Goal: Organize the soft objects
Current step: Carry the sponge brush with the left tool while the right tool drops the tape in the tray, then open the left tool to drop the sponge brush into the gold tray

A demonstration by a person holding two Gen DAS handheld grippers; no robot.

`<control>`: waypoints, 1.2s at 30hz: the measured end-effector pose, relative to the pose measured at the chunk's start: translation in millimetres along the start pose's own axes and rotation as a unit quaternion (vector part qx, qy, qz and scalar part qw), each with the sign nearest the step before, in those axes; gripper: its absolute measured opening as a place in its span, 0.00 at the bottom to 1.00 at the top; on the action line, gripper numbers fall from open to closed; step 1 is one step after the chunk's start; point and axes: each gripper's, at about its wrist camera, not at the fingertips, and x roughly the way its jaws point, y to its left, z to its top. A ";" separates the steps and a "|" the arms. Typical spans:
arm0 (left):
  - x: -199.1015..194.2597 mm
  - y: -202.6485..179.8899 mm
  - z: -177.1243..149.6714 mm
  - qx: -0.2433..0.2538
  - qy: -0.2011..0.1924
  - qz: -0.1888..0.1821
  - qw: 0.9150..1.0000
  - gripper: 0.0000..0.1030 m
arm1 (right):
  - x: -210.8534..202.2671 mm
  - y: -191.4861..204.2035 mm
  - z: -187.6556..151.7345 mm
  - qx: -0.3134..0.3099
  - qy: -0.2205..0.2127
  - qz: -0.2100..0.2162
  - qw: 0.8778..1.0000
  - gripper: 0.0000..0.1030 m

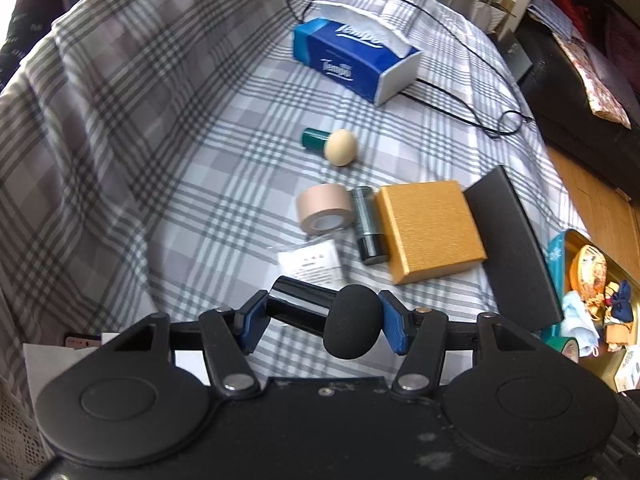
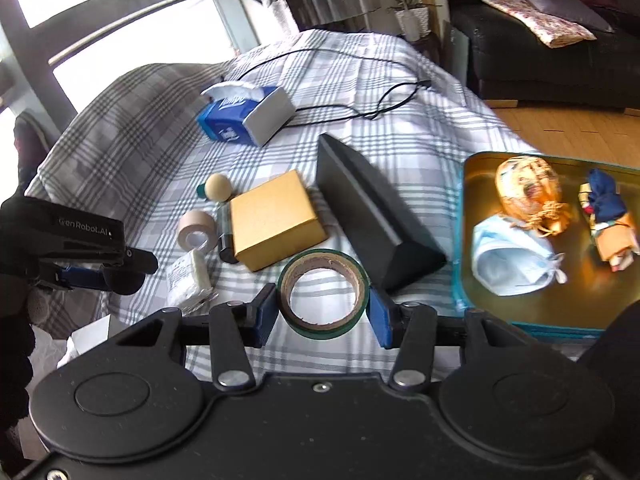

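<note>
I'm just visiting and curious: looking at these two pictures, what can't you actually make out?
- Left wrist view: the tray is cut off by the right edge, its contents tiny.
- Left wrist view: the small print on the clear packet is too blurred to read.
- Right wrist view: the left tongs are seen side-on, so the black foam-tipped item is mostly hidden.
- Right wrist view: the dark tube is partly behind the gold box.
</note>
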 end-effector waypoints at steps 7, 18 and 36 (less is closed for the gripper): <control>-3.2 -87.6 -5.7 0.078 0.004 -0.056 0.995 0.54 | -43.9 -64.9 27.8 0.077 -0.045 -0.088 0.992 0.47; 7.8 -224.6 -10.2 0.173 0.035 -0.128 0.976 0.54 | -70.4 -145.5 46.8 0.145 -0.079 -0.199 0.966 0.47; 30.3 -284.5 -18.9 0.215 0.050 -0.139 0.965 0.84 | -59.8 -170.1 51.0 0.151 -0.063 -0.224 0.961 0.58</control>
